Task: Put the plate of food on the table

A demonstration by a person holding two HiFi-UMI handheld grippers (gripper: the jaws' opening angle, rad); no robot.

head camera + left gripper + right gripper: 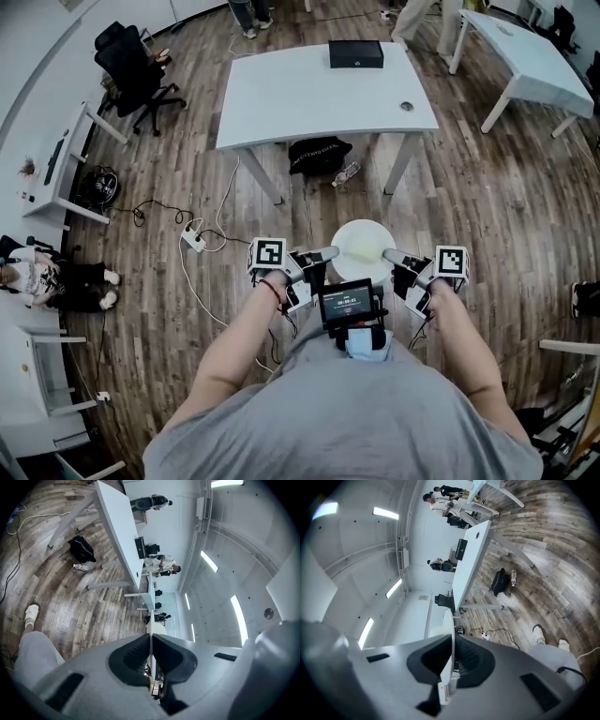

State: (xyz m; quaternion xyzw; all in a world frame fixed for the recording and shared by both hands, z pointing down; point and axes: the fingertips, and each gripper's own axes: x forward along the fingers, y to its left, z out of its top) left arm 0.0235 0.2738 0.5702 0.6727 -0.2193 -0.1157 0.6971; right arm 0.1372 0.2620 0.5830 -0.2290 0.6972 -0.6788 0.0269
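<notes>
Left gripper [330, 253]: jaws clenched on the left rim of the white plate [362, 246]. In the left gripper view the rim shows as a thin edge pinched between the two dark pads.

Right gripper [389, 254]: jaws likewise clamped on the opposite rim, which is seen edge-on between the pads in the right gripper view.

The plate hangs between the two sets of jaws, roughly level, over the wooden floor [487, 197] and resting on nothing. Its surface reads pale, and what lies on it cannot be made out.

Ahead of the jaws and well apart from them stands the white bench [309, 98], with a black box [356, 54] at its far edge. Under the bench lie a black bag [319, 155] and a bottle [345, 174].
</notes>
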